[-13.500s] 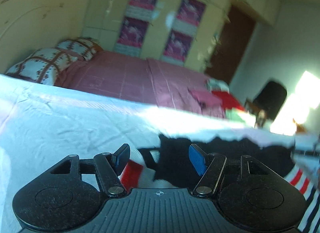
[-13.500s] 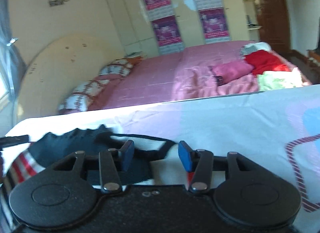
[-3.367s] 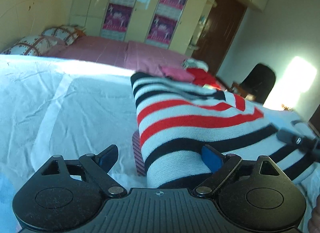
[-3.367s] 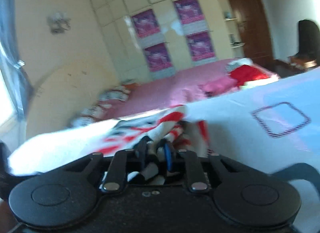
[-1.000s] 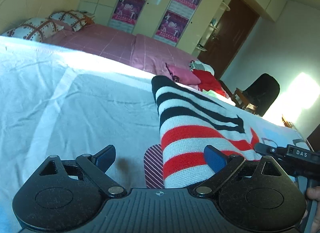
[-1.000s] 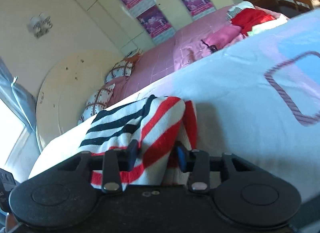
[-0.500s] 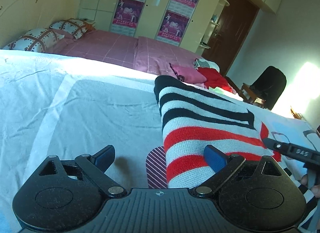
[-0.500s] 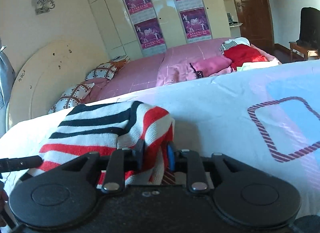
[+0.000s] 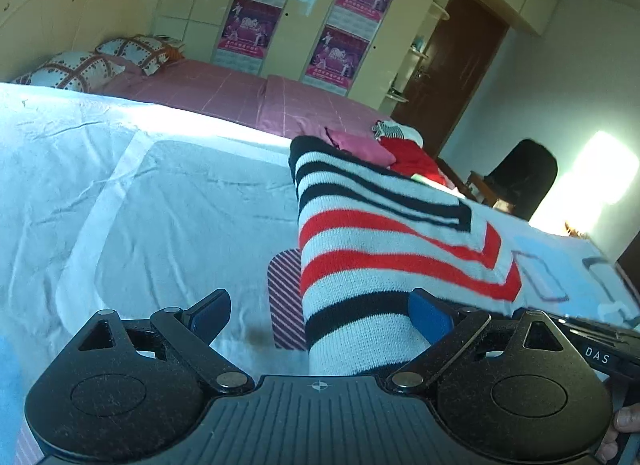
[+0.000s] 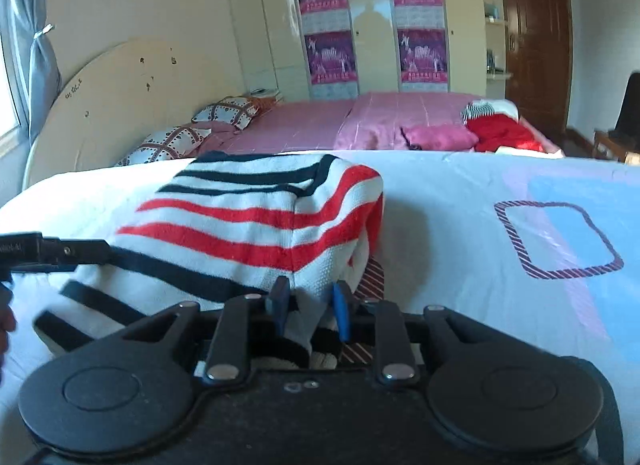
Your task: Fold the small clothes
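A white knitted sweater with red and black stripes (image 9: pixel 380 241) lies folded in a thick bundle on the pale sheet (image 9: pixel 160 205). My left gripper (image 9: pixel 318 307) is wide open, and the sweater's near end lies between its fingers, against the right blue pad (image 9: pixel 430 311). In the right wrist view my right gripper (image 10: pixel 310 295) is shut on the near corner of the sweater (image 10: pixel 256 217), with fabric bunched between its pads. The left gripper's black finger (image 10: pixel 52 251) shows at that view's left edge, beside the sweater.
The sheet (image 10: pixel 440 205) carries striped square prints (image 10: pixel 556 241). Behind it is a pink bed (image 10: pixel 320 121) with patterned pillows (image 10: pixel 176 141) and a pile of pink and red clothes (image 10: pixel 496 131). A black chair (image 9: pixel 524 173) and a brown door (image 9: pixel 448 65) are at the far right.
The right wrist view has rolled level and the pinched corner has come along with the gripper. More of the sweater's lower stripes now lie between the left gripper's open fingers.
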Demonstrator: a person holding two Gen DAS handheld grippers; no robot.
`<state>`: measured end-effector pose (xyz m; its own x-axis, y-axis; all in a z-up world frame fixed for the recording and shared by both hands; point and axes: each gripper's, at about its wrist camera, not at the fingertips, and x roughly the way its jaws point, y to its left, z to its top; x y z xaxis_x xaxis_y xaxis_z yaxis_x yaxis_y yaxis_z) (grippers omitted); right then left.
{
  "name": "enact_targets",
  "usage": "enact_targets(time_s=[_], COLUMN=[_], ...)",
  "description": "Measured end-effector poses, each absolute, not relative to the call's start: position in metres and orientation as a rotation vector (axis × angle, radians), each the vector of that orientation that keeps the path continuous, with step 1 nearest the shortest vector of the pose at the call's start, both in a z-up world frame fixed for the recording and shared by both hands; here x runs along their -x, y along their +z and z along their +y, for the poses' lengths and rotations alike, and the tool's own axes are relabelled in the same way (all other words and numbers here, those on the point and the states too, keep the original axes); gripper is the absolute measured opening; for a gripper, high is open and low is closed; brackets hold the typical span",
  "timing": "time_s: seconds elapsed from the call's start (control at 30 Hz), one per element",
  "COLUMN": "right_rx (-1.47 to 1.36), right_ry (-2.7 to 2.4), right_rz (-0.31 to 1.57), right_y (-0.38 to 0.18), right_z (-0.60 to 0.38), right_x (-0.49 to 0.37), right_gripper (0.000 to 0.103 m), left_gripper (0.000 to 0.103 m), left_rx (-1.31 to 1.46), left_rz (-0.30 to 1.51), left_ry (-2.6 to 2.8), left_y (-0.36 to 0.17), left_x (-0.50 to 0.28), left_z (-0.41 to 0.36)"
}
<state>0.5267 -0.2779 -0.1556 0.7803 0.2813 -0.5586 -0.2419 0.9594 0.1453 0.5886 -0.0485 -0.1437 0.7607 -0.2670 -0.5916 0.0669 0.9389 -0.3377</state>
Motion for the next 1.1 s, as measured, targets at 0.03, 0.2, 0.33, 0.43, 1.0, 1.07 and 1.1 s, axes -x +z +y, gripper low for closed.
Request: enact_targets(time_s=[0.03,0.2,0.33,0.43,1.0,1.07,1.1], right_rx=[-0.057,-0.044,-0.051,-0.042,-0.693,-0.760,-0.791], right_ry=[0.276,0.247,0.264,0.257,0.384,0.399,0.420], right_rz=[0.610,0.627,0.565,0.578,0.724,0.782,0.807], right_y=[-0.156,-0.144,-0.128,-0.128,-0.162,-0.178,-0.186], right_z=[-0.276,-0.270,-0.274,-0.273,-0.368,-0.377,-0.380], right_x=[-0.525,-0.519,-0.499,-0.490,-0.539,-0.557,-0.564], right_gripper=[0.025,0.028,0.028,0.028,0.081,0.077,0.077], left_gripper=[0.095,0.095,0.095,0.095,0.095,0.095,0.095], left_rx=[0.296,0.234,0.197,0.192,0.645,0.780,0.790], left_rz=[0.687,0.700,0.695,0.703,0.759,0.817,0.850], left_ry=[-0.188,-0.179,-0.196,-0.196,-0.336,-0.403,-0.406], left_y=[-0.144,-0.132,-0.124,-0.126,-0.145,-0.161,-0.166], left_x=[-0.587,-0.576,-0.561,-0.551,-0.580,-0.601,-0.609], left_z=[-0.050,-0.055,-0.059,-0.060,0.009,0.016,0.015])
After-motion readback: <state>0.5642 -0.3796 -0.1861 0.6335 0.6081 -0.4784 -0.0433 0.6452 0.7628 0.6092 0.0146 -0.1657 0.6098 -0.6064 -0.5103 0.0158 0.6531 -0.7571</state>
